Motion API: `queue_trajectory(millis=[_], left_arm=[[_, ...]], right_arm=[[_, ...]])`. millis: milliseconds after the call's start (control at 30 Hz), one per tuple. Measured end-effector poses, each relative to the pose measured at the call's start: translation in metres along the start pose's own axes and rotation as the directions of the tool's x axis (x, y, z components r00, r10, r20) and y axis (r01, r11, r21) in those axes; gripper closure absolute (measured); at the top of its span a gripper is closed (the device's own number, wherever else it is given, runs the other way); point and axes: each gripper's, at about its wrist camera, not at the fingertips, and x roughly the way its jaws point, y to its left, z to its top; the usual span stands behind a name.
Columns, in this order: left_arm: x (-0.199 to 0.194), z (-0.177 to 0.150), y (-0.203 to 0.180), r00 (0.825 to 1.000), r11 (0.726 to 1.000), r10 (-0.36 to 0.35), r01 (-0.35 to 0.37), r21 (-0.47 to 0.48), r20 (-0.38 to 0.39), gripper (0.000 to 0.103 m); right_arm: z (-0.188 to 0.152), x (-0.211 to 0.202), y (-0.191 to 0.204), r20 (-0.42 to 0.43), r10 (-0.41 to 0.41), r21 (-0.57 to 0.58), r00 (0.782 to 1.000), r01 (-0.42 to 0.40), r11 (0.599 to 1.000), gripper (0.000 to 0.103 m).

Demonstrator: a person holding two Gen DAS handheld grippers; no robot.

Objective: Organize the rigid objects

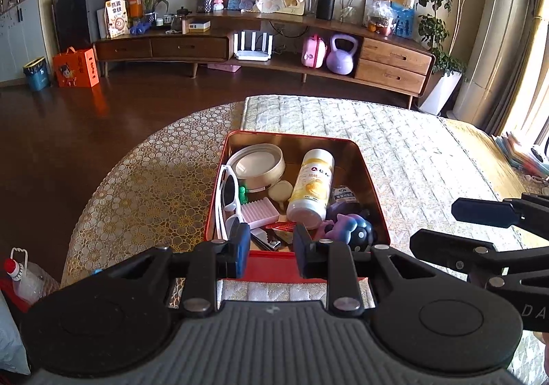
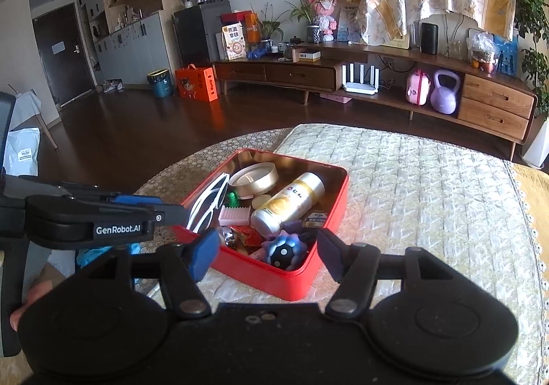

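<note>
A red tin box (image 1: 372, 186) (image 2: 305, 282) stands on the quilted table cover. It holds a yellow-white bottle (image 1: 310, 184) (image 2: 288, 201), a round gold tin (image 1: 257, 167) (image 2: 254, 179), white sunglasses (image 1: 228, 199) (image 2: 209, 201), a pink ridged block (image 1: 259, 213) (image 2: 235, 215), a nail clipper (image 1: 267, 241), a purple-blue toy (image 1: 353, 230) (image 2: 283, 249) and other small items. My left gripper (image 1: 271, 247) is open and empty at the box's near edge. My right gripper (image 2: 267, 253) is open and empty, just before the box's near corner; it also shows at right in the left wrist view (image 1: 456, 223).
The table (image 1: 144, 193) has a gold patterned cloth on the left and a quilted cover (image 2: 429, 199) on the right. A plastic bottle (image 1: 24, 278) stands low at the left. A wooden TV cabinet (image 1: 391, 66) lies across the dark floor.
</note>
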Motion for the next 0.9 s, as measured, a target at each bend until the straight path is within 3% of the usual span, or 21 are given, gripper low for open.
queue_trajectory(millis=[67,133,200,367,467,567,700,900], left_arm=[[-0.007,-0.001,-0.003,1.000,1.000,0.004,-0.005,0.007,0.014,0.070],[-0.015,-0.003,-0.004,0.999,1.000,0.000,-0.001,0.004,0.033,0.035],[-0.025,-0.006,-0.008,0.998,1.000,0.002,-0.002,0.002,0.070,0.024],[-0.039,-0.007,-0.016,0.997,1.000,-0.024,0.024,0.000,0.078,0.024],[-0.047,-0.009,-0.022,0.996,1.000,-0.020,0.019,0.008,0.088,0.019],[-0.054,-0.012,-0.027,0.995,0.999,-0.038,0.038,0.001,0.094,0.018],[-0.060,-0.017,-0.034,0.993,0.999,-0.051,0.051,0.005,0.102,0.000],[-0.066,-0.026,-0.047,0.994,0.997,-0.075,0.073,0.024,0.086,0.000]], right_arm=[[-0.001,-0.008,0.000,0.014,0.009,0.000,1.000,-0.009,1.000,0.033],[-0.003,-0.016,0.000,0.030,0.015,0.007,0.999,-0.015,1.000,0.029],[-0.005,-0.023,-0.001,0.042,0.018,0.006,0.999,-0.019,1.000,0.026],[-0.012,-0.044,-0.003,0.083,0.023,-0.005,0.996,-0.023,1.000,0.011],[-0.017,-0.055,-0.006,0.108,0.029,0.003,0.994,-0.029,1.000,0.001],[-0.021,-0.063,-0.010,0.115,0.032,0.012,0.993,-0.033,0.999,0.000],[-0.026,-0.072,-0.017,0.134,0.023,0.035,0.991,-0.028,0.999,0.000],[-0.036,-0.085,-0.025,0.155,0.001,0.058,0.988,-0.010,0.998,0.000]])
